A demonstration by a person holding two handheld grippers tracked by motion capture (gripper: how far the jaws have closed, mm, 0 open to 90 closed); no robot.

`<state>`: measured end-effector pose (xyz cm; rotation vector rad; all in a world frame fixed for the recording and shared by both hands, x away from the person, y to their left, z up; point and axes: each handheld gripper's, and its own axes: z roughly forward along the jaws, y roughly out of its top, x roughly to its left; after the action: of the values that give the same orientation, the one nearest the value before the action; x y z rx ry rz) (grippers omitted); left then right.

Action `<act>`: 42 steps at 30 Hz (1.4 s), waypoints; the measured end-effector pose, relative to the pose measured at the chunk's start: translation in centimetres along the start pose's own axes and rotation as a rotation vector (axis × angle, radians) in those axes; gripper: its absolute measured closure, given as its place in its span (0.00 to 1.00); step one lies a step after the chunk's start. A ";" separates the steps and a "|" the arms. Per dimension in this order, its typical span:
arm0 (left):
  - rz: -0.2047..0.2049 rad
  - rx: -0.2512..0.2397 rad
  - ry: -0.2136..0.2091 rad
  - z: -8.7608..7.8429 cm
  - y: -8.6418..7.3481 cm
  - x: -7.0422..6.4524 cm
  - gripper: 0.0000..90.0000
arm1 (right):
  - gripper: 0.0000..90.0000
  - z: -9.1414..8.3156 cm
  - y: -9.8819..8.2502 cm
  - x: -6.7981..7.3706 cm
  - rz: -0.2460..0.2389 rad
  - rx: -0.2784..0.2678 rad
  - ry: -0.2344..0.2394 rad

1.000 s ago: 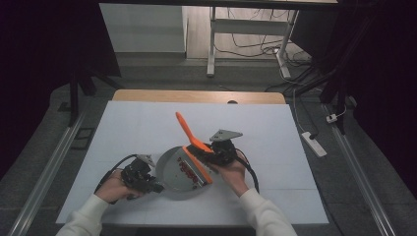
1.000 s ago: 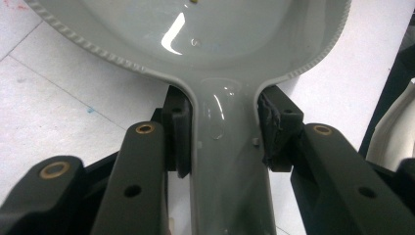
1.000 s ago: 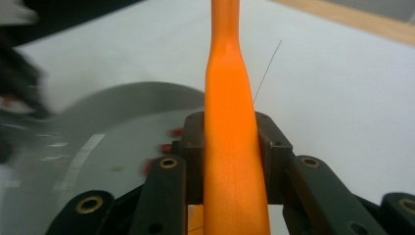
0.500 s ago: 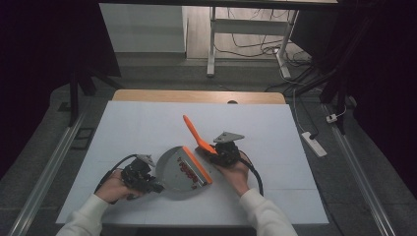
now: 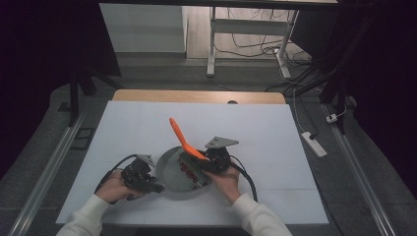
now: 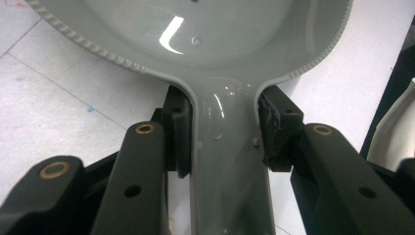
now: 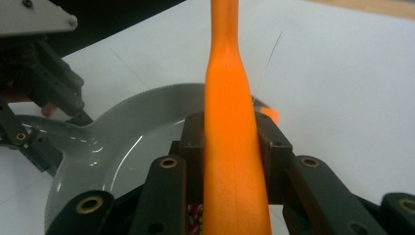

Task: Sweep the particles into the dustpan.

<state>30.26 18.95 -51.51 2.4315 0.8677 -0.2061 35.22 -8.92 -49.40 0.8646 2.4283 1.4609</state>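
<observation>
Left gripper (image 6: 222, 142) pinches the handle of the grey pan (image 6: 230, 39), its bowl just ahead on the white table (image 5: 275, 132). Right gripper (image 7: 230, 147) clamps an orange spatula (image 7: 230, 127), poised over the pan beside it.

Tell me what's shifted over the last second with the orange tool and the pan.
The right gripper, shut on the orange tool, moved a little over the grey pan; the tool's raised end swung toward the right, then back left. The left gripper stayed clamped on the pan's handle, and the pan kept its place.
</observation>
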 end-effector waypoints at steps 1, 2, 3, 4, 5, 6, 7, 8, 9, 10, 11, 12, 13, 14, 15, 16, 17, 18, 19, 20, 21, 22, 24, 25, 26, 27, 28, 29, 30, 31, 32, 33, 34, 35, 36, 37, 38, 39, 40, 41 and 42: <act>0.000 0.000 0.000 0.0 0.0 0.0 0.68 | 0.78 -0.2 0.1 -0.2 0.000 -0.004 -0.011; 0.000 0.000 0.000 0.0 0.0 0.0 0.68 | 0.78 -0.4 0.2 -0.4 0.003 -0.007 -0.019; 0.000 0.000 -0.001 0.0 0.0 0.0 0.68 | 0.78 -0.6 0.2 -0.7 0.005 -0.009 -0.031; 0.000 0.000 -0.001 0.0 0.0 0.0 0.68 | 0.78 -0.8 0.2 -1.1 0.006 -0.010 -0.048; 0.001 0.000 0.000 0.0 0.0 0.0 0.68 | 0.78 -1.0 0.3 -1.4 0.009 -0.010 -0.058; 0.001 -0.002 0.001 0.0 0.0 0.0 0.68 | 0.78 -1.2 0.3 -1.7 0.016 -0.013 -0.066; 0.003 -0.005 0.005 0.0 0.0 0.0 0.68 | 0.78 -1.3 0.2 -2.0 0.021 -0.017 -0.069; 0.005 -0.013 0.010 -0.1 0.0 -0.1 0.68 | 0.78 -1.5 0.3 -2.3 0.026 -0.018 -0.077; 0.003 -0.021 0.016 -0.1 0.0 -0.1 0.68 | 0.78 -1.7 0.3 -2.6 0.025 -0.020 -0.086; 0.004 -0.026 0.017 -0.2 0.0 -0.1 0.68 | 0.78 -1.9 0.3 -2.8 0.026 -0.019 -0.098; 0.004 -0.031 0.020 -0.2 0.0 -0.1 0.68 | 0.78 -2.0 0.3 -3.0 0.028 -0.023 -0.102; 0.003 -0.034 0.024 -0.2 0.0 -0.1 0.68 | 0.78 -2.2 0.3 -3.3 0.030 -0.020 -0.109; 0.001 -0.037 0.025 -0.2 0.0 -0.1 0.68 | 0.78 -2.4 0.3 -3.5 0.034 -0.024 -0.114; 0.001 -0.039 0.026 -0.2 -0.1 0.0 0.68 | 0.78 -2.6 0.3 -3.7 0.038 -0.025 -0.121; 0.000 -0.044 0.028 -0.3 -0.1 0.0 0.68 | 0.78 -2.7 0.3 -3.9 0.042 -0.029 -0.122; -0.001 -0.045 0.031 -0.3 -0.1 0.0 0.68 | 0.78 -2.9 0.2 -4.2 0.048 -0.028 -0.129; -0.004 -0.048 0.033 -0.3 -0.1 0.0 0.68 | 0.78 -3.0 0.2 -4.3 0.049 -0.027 -0.131; -0.007 -0.052 0.039 -0.4 -0.2 0.1 0.68 | 0.78 -3.1 0.2 -4.4 0.053 -0.028 -0.133; -0.011 -0.060 0.045 -0.4 -0.3 0.2 0.68 | 0.78 -3.2 0.2 -4.5 0.053 -0.031 -0.137; -0.014 -0.064 0.052 -0.5 -0.3 0.2 0.68 | 0.78 -3.3 0.2 -4.6 0.054 -0.030 -0.140; -0.020 -0.070 0.058 -0.5 -0.4 0.3 0.68 | 0.78 -3.3 0.1 -4.7 0.053 -0.030 -0.142; -0.025 -0.080 0.061 -0.6 -0.4 0.3 0.68 | 0.78 -3.3 0.1 -4.7 0.052 -0.030 -0.144; -0.035 -0.101 0.073 -0.8 -0.5 0.4 0.68 | 0.78 -3.4 0.2 -4.8 0.045 -0.031 -0.149; -0.039 -0.110 0.078 -0.9 -0.6 0.5 0.68 | 0.78 -3.5 0.2 -4.8 0.045 -0.034 -0.147; -0.042 -0.119 0.082 -0.9 -0.6 0.5 0.68 | 0.78 -3.6 0.3 -4.8 0.043 -0.034 -0.149; -0.047 -0.128 0.090 -1.0 -0.7 0.6 0.68 | 0.78 -3.6 0.3 -4.8 0.042 -0.039 -0.147; -0.058 -0.140 0.096 -1.1 -0.8 0.6 0.68 | 0.78 -3.8 0.3 -4.9 0.041 -0.040 -0.152; -0.067 -0.147 0.100 -1.1 -0.8 0.7 0.68 | 0.78 -3.8 0.4 -4.9 0.040 -0.044 -0.151; -0.073 -0.153 0.105 -1.2 -0.9 0.8 0.68 | 0.78 -4.0 0.4 -5.0 0.042 -0.045 -0.153; -0.079 -0.161 0.113 -1.3 -0.9 0.8 0.68 | 0.78 -4.1 0.4 -5.0 0.042 -0.048 -0.152; -0.084 -0.163 0.117 -1.3 -1.0 0.8 0.68 | 0.78 -4.2 0.5 -5.1 0.041 -0.051 -0.150; -0.090 -0.170 0.118 -1.4 -1.0 0.9 0.68 | 0.78 -4.3 0.5 -5.1 0.040 -0.052 -0.149; -0.093 -0.174 0.120 -1.4 -1.0 0.9 0.68 | 0.78 -4.5 0.5 -5.1 0.040 -0.053 -0.146; -0.097 -0.180 0.125 -1.5 -1.1 0.9 0.68 | 0.78 -4.5 0.5 -5.2 0.039 -0.054 -0.144; -0.101 -0.188 0.126 -1.6 -1.2 0.9 0.68 | 0.78 -4.7 0.6 -5.2 0.036 -0.056 -0.142; -0.108 -0.194 0.126 -1.7 -1.2 0.9 0.68 | 0.78 -4.8 0.6 -5.2 0.034 -0.056 -0.141; -0.122 -0.207 0.126 -1.8 -1.3 1.0 0.68 | 0.78 -4.9 0.6 -5.2 0.033 -0.055 -0.143; -0.128 -0.212 0.128 -1.9 -1.4 1.1 0.68 | 0.78 -5.0 0.7 -5.2 0.031 -0.055 -0.139; -0.138 -0.222 0.135 -1.9 -1.5 1.1 0.68 | 0.78 -5.1 0.7 -5.2 0.027 -0.054 -0.139; -0.149 -0.230 0.141 -2.0 -1.6 1.2 0.68 | 0.78 -5.2 0.7 -5.2 0.023 -0.054 -0.136; -0.164 -0.240 0.143 -2.1 -1.8 1.3 0.68 | 0.78 -5.3 0.7 -5.2 0.020 -0.052 -0.134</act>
<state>30.06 21.92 -50.94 2.1737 1.0898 0.0130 37.47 -15.59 -46.87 0.9456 2.2816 1.4170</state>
